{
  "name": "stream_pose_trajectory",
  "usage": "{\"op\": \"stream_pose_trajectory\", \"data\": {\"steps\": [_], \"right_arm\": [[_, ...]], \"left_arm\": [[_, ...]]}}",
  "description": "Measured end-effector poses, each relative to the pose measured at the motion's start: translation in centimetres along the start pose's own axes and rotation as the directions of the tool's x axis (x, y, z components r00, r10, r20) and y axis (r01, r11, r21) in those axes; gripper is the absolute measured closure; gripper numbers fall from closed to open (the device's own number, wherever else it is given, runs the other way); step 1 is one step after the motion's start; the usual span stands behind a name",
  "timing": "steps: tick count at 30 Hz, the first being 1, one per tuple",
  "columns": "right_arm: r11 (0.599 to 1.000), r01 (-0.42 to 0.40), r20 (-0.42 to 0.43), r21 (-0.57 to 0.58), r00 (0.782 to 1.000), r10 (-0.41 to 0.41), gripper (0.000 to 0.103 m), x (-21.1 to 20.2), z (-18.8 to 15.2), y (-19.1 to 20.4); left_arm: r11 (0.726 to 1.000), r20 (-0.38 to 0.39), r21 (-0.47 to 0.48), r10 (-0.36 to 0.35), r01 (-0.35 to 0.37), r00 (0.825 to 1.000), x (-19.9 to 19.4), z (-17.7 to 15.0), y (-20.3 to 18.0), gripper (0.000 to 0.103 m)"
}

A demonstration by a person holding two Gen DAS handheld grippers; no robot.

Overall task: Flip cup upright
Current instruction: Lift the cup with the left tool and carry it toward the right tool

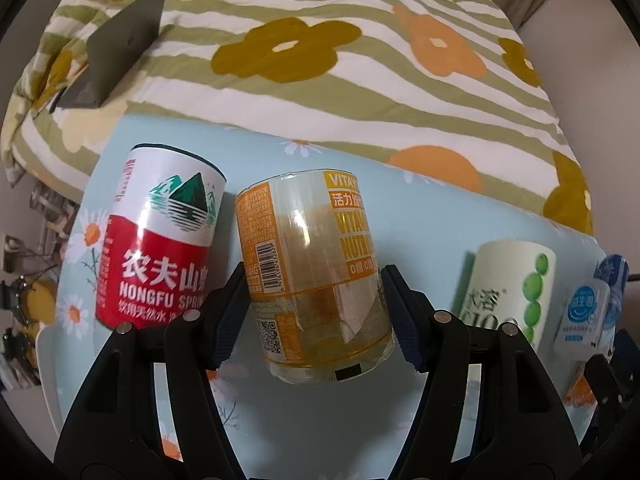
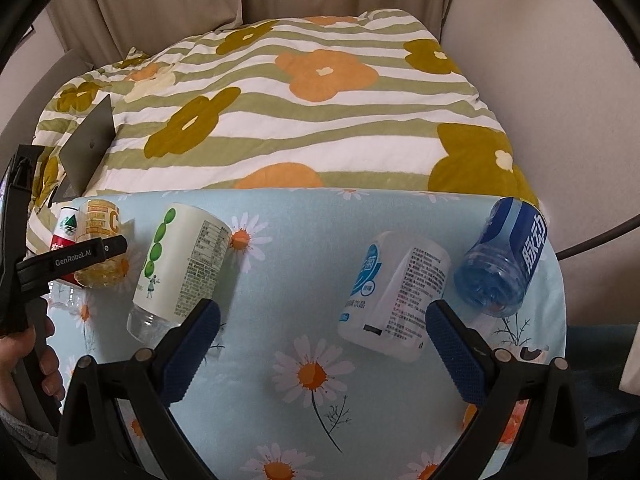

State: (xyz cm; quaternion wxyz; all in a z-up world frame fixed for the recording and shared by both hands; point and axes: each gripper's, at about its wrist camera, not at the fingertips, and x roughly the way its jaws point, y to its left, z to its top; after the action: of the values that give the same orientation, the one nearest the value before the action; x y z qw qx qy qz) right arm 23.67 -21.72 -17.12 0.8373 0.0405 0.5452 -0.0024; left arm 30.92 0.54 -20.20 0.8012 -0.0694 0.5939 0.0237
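Several cups cut from plastic bottles sit on a light blue daisy-print table [image 2: 320,232]. In the left wrist view my left gripper [image 1: 314,312] is shut on the clear orange-labelled cup [image 1: 316,276], its pads on both sides. A red and white Nongfu cup [image 1: 156,240] stands just to its left. The left gripper also shows in the right wrist view [image 2: 80,254]. My right gripper [image 2: 322,344] is open and empty, low over the table. A white and blue cup [image 2: 394,300] lies tilted near its right finger, a green-dotted cup [image 2: 180,264] near its left finger.
A blue cup [image 2: 504,256] lies tilted at the table's right edge. A bed with a striped flower quilt [image 2: 300,112] lies right behind the table. A grey laptop [image 1: 120,52] stands open on the quilt at the left.
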Motion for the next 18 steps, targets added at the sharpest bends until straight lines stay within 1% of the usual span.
{"op": "stream_pose_trajectory", "data": {"steps": [5,8,14,18], "right_arm": [[1.000,-0.010,0.025,-0.003,1.000,0.010,0.000,-1.2,-0.7,-0.2],[1.000,-0.018,0.042,-0.005,0.999,0.019,0.000,-2.3,-1.5,-0.4],[0.999,-0.044,0.085,-0.015,0.995,0.045,0.000,-5.2,-3.7,-0.8],[0.998,-0.058,0.117,-0.028,0.991,0.061,0.000,-7.2,-5.9,-1.6]], "left_arm": [[1.000,0.021,0.013,-0.002,0.002,1.000,-1.7,-1.1,-0.3,0.034],[1.000,0.039,0.024,-0.003,0.002,0.999,-3.2,-2.4,-0.5,0.034],[0.998,0.072,0.059,-0.012,0.007,0.997,-6.7,-6.3,-1.7,0.034],[0.996,0.086,0.083,-0.027,0.020,0.996,-8.7,-9.8,-2.8,0.034]]}}
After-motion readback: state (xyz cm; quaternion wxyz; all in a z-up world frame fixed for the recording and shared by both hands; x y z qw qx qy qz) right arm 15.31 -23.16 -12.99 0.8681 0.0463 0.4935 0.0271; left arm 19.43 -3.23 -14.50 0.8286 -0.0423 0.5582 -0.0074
